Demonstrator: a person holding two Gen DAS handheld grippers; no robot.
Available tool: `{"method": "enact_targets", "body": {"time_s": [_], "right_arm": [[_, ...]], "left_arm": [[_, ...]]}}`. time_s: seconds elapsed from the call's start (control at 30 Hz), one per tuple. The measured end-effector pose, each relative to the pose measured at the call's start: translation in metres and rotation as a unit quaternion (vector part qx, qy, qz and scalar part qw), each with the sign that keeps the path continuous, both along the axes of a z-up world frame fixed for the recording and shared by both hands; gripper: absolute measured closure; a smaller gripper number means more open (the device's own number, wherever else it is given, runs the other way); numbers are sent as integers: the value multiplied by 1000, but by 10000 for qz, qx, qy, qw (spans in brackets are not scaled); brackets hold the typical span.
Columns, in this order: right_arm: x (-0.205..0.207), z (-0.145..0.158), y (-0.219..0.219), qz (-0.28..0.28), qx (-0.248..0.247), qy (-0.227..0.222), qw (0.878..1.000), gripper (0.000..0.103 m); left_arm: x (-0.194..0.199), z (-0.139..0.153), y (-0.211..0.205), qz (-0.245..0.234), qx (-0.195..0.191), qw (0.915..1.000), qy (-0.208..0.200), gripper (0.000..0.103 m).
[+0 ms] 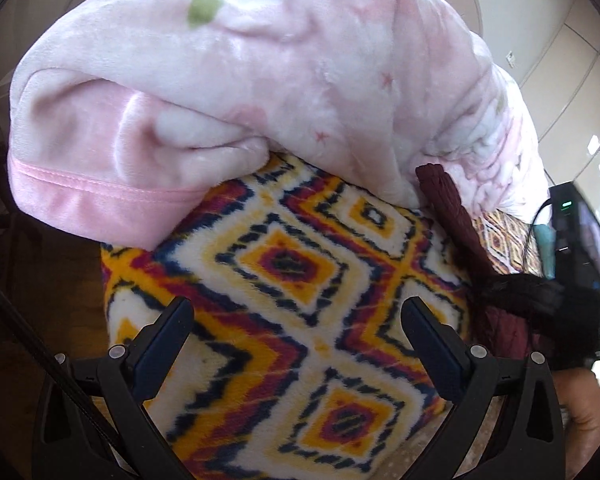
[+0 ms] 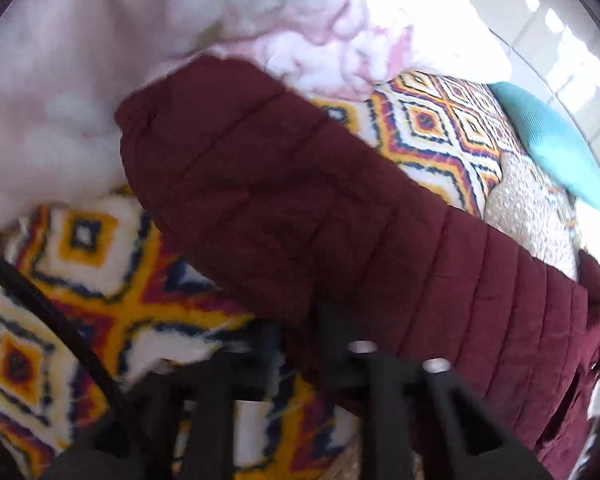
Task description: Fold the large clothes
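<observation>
We're mid-fold on the maroon jacket (image 2: pixel 319 208), lying across the patterned blanket (image 1: pixel 292 280) — right gripper (image 2: pixel 300 344) pinching its near edge. Left gripper (image 1: pixel 300 328) hangs spread, empty. Next, we'd carry the edge over and lay it flat.

Ahead of the left gripper's (image 1: pixel 298 322) matt black plastic fingers lies a plush, shaggy patterned fleece blanket (image 1: pixel 292 280). Beyond it is heaped a soft, velvety pink blanket (image 1: pixel 228 80) with a smooth satin hem. Over the right gripper (image 2: pixel 300 344), a maroon quilted jacket (image 2: pixel 319 208) looks matt and stitched in ribs; farther off lies a ribbed teal cushion (image 2: pixel 551 140).
</observation>
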State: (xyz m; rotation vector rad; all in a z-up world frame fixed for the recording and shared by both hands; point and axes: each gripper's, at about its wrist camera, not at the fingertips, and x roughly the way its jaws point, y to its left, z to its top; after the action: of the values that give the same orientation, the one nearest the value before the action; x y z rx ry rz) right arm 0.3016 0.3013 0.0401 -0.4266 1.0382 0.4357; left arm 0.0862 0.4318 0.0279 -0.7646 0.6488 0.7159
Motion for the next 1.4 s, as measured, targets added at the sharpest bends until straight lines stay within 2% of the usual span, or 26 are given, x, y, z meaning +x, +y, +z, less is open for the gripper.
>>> {"method": "enact_targets", "body": {"time_s": [0.1, 0.2, 0.27, 0.37, 0.5, 0.57, 0.67, 0.73, 0.8, 0.87, 0.9, 0.93, 1.0, 1.03, 1.1, 1.17, 1.23, 1.3, 1.4], "right_arm": [[-4, 46, -42, -201, 463, -198, 9985, 98], [-8, 89, -113, -705, 980, -351, 9921, 98], [-14, 110, -169, -1114, 1280, -445, 9845, 98], [-31, 123, -266, -1801, 1756, -455, 9668, 99], [-64, 104, -374, -2524, 2226, -278, 9413, 99], [-84, 83, -418, -2893, 2390, -174, 9267, 99], [-104, 36, -480, -3507, 2490, 185, 9026, 98], [-114, 9, -507, -3724, 2499, 368, 8930, 98], [-120, -11, -526, -3769, 2750, 568, 8827, 97], [-127, -17, -537, -3737, 3181, 642, 8689, 94], [-129, -16, -541, -3673, 3266, 657, 8684, 90], [-133, -12, -541, -3589, 3249, 623, 8728, 84], [-141, 0, -538, -3395, 3053, 422, 8887, 71], [-148, 8, -537, -3273, 2951, 269, 8973, 61], [-160, 22, -536, -3061, 2859, 11, 9080, 51], [-168, 36, -536, -2840, 2754, -229, 9181, 47], [-172, 46, -527, -2621, 2570, -397, 9293, 44], [-174, 47, -524, -2389, 2402, -481, 9397, 41], [-163, 47, -502, -2048, 2146, -595, 9531, 39]], "left_arm": [[6, 6, -14, -311, -27, 9993, -184, 0], [11, 15, -37, -754, -68, 9960, -470, 0], [14, 21, -56, -1106, -87, 9918, -636, 0], [20, 29, -88, -1692, -155, 9815, -879, 0], [29, 34, -132, -2339, -135, 9667, -1032, 0], [33, 36, -157, -2627, -64, 9600, -969, 0], [42, 35, -191, -2924, 134, 9528, -806, 0], [48, 36, -214, -3145, 249, 9468, -629, 0], [57, 37, -233, -3365, 325, 9397, -523, 0], [66, 42, -254, -3588, 491, 9313, -388, 0], [72, 43, -267, -3742, 615, 9248, -306, 0], [80, 46, -279, -3898, 735, 9177, -220, 0], [98, 51, -304, -4215, 978, 9015, -71, 0], [107, 51, -316, -4348, 1073, 8941, -39, 0], [131, 47, -338, -4623, 1230, 8782, 18, 1], [152, 38, -354, -4805, 1311, 8671, 115, 13], [170, 26, -364, -4873, 1313, 8628, 293, 40], [182, 13, -368, -4850, 1336, 8630, 455, 49], [183, 0, -370, -4768, 1511, 8649, 418, 49]]}}
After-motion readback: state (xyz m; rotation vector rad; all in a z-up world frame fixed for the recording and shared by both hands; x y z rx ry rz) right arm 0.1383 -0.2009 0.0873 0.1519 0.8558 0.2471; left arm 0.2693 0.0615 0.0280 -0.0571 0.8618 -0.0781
